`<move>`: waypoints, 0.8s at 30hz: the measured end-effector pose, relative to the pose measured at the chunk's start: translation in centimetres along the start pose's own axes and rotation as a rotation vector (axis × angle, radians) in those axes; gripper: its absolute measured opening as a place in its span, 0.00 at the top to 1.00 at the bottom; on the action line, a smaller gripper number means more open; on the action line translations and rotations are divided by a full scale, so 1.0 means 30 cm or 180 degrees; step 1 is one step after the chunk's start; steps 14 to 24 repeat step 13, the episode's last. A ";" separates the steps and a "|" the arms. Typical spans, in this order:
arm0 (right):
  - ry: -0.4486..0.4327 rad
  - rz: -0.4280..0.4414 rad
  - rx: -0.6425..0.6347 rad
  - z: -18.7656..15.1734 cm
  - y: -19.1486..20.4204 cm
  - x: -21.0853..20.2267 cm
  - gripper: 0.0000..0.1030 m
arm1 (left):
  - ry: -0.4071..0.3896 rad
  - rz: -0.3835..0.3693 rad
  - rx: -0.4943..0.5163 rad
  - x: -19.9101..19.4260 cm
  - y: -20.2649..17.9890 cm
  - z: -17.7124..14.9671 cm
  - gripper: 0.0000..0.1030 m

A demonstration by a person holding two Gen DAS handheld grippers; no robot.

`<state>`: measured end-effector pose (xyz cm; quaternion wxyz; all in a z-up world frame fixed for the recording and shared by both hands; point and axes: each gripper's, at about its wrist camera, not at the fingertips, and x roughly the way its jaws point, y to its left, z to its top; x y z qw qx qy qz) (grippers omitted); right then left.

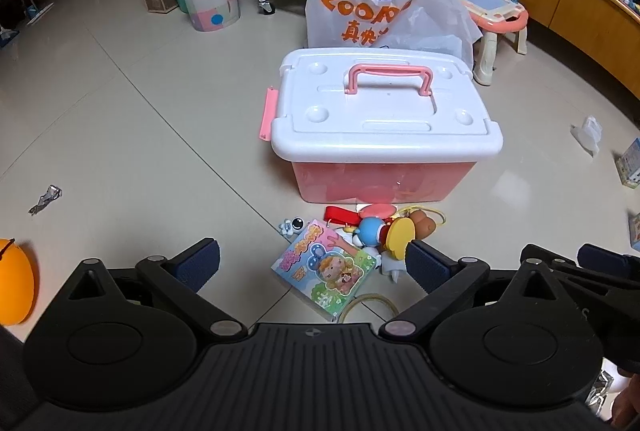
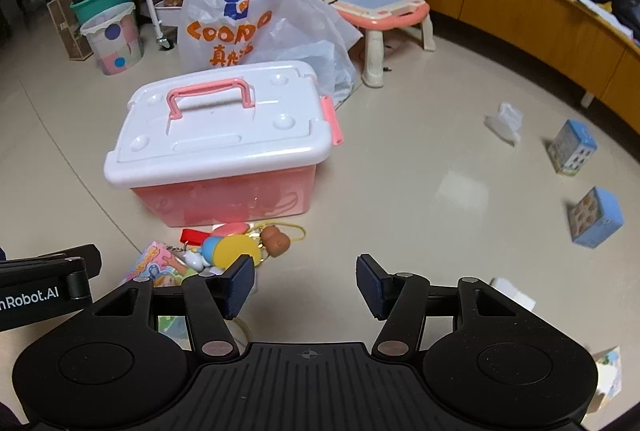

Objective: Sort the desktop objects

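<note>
The storage box (image 1: 384,135) hides its contents behind a cloudy pink wall. The picture booklet (image 2: 160,267) sits partly behind the right hand-held gripper (image 2: 306,285). The blue cubes (image 2: 596,217) are motion-blurred, and an orange ball (image 1: 14,281) is cut off.

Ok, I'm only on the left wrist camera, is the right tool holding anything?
Observer: No. The right tool is open and empty, over bare floor just right of the toy pile.
Operator: And the latch on the box's right side?
Observer: The pink latch on the storage box angles outward from the lid edge, so it looks undone.
Operator: What's on the floor further right?
Observer: Two blue picture cubes that your view clips: a farther cube and a nearer cube.
</note>
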<state>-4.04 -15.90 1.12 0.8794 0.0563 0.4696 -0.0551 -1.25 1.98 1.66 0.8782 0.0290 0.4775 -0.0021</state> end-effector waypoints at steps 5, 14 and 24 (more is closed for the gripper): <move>0.0059 0.0027 0.0041 -0.007 0.003 0.018 0.48 | 0.0013 0.0006 0.0016 0.004 0.000 -0.001 0.01; 0.0129 0.0070 0.0049 -0.010 0.014 0.044 0.46 | -0.0006 0.0026 0.0027 0.011 -0.004 0.000 0.01; 0.0129 0.0070 0.0049 -0.010 0.014 0.044 0.46 | -0.0006 0.0026 0.0027 0.011 -0.004 0.000 0.01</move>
